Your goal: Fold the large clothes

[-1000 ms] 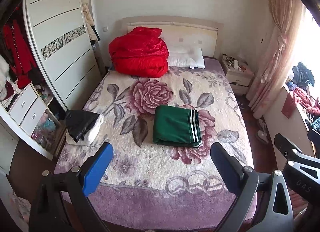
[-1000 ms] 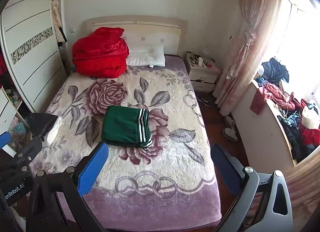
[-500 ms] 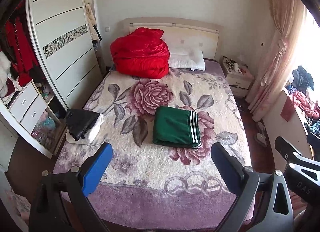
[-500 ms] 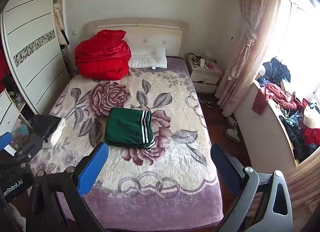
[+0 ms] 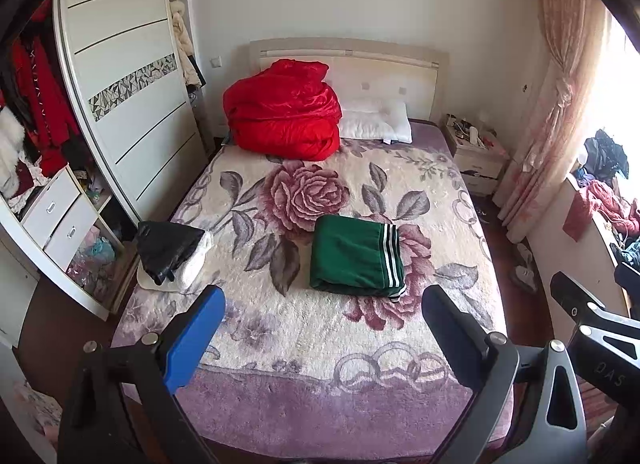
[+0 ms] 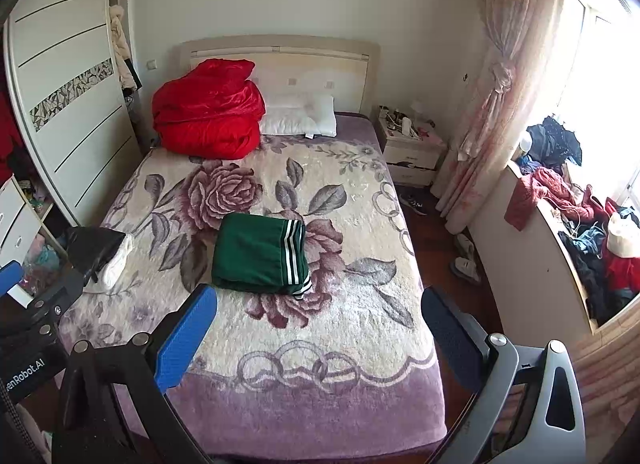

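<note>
A green garment with white stripes (image 5: 356, 254) (image 6: 260, 252) lies folded into a neat rectangle in the middle of the floral bed cover (image 5: 320, 348) (image 6: 352, 324). A folded black and white bundle (image 5: 172, 254) (image 6: 98, 252) rests at the bed's left edge. My left gripper (image 5: 322, 316) hangs open above the foot of the bed, well short of the green garment, with nothing between its fingers. My right gripper (image 6: 318, 316) is likewise open and holds nothing, high over the foot of the bed.
A red quilt (image 5: 282, 119) and a white pillow (image 5: 376, 123) lie at the headboard. A white wardrobe (image 5: 124, 103) stands left with drawers below. A nightstand (image 6: 412, 143), curtain (image 6: 496, 83) and a ledge heaped with clothes (image 6: 580, 232) are on the right.
Both grippers have drawn back and risen slightly from the bed, so the room looks a little farther away. The folded green garment has not moved.
</note>
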